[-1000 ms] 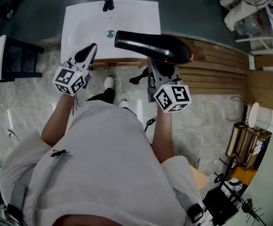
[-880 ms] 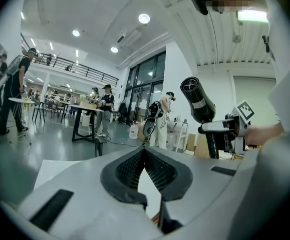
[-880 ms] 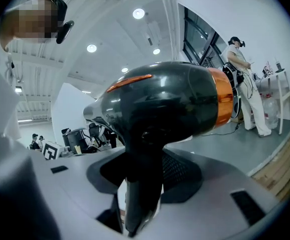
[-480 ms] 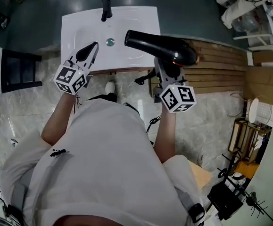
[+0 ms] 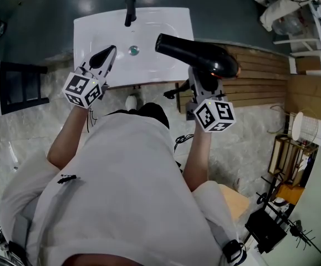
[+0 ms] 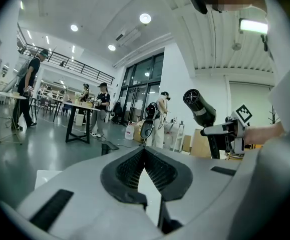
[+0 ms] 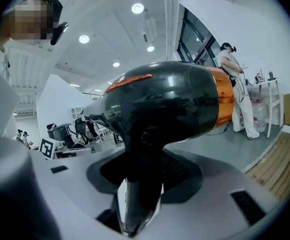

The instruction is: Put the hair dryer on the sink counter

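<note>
- Black hair dryer (image 5: 196, 55) hangs in the air, its nozzle above the right edge of the white sink counter (image 5: 102, 24);
- right gripper (image 5: 202, 80) pinches its handle;
- left gripper (image 5: 105, 54) hovers over the counter's near left, jaws pressed together, empty.

a big open lab hall: the white sink (image 5: 93, 32) stands alone on a glossy floor (image 5: 49, 4) beside a plank platform (image 5: 260, 71). round ceiling lights (image 6: 145, 18), a mezzanine railing (image 6: 59, 59), and people (image 6: 100, 109) working at tables (image 6: 77, 118).

Hair dryer (image 5: 196, 54): glossy blk plastic. Sink counter (image 5: 93, 32): smooth glossy white. Decking (image 5: 260, 71): matt wood slats.
</note>
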`<state>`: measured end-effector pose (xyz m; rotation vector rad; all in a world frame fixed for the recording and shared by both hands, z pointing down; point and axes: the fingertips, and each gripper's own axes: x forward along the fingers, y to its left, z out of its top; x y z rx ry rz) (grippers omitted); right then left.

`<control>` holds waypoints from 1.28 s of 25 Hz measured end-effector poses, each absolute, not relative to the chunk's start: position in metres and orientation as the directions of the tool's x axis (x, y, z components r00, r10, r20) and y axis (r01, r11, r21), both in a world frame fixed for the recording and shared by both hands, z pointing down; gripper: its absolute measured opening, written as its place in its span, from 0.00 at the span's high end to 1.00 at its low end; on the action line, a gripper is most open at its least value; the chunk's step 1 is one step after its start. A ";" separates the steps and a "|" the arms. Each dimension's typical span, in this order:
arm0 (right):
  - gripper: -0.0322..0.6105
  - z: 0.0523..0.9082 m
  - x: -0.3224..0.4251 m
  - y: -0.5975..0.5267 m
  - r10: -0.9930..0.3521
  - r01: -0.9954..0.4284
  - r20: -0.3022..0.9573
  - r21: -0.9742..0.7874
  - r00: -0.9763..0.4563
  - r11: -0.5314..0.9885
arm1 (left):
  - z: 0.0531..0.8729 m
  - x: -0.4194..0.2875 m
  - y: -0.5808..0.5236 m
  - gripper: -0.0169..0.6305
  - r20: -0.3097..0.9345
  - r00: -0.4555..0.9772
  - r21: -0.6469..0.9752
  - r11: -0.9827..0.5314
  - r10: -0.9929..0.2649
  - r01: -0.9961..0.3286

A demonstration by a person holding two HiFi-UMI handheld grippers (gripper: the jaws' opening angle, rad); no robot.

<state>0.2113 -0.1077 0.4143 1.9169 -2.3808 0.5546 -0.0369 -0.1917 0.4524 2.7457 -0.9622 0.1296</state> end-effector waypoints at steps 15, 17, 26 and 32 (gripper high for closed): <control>0.68 0.429 0.219 -0.135 -0.922 -0.955 0.302 -0.238 -0.244 0.175 | 0.457 -0.029 -0.208 0.97 0.173 0.781 0.204 -0.754 -0.600 -0.624; 0.68 0.434 0.224 -0.144 -0.915 -0.956 0.317 -0.232 -0.249 0.180 | 0.458 -0.024 -0.215 0.97 0.177 0.779 0.205 -0.751 -0.602 -0.627; 0.68 0.455 0.251 -0.182 -0.884 -0.955 0.378 -0.207 -0.276 0.210 | 0.463 0.008 -0.237 0.97 0.201 0.769 0.212 -0.739 -0.607 -0.639; 0.68 0.469 0.264 -0.216 -0.853 -0.938 0.400 -0.231 -0.335 0.260 | 0.465 0.029 -0.254 0.97 0.217 0.752 0.211 -0.722 -0.623 -0.659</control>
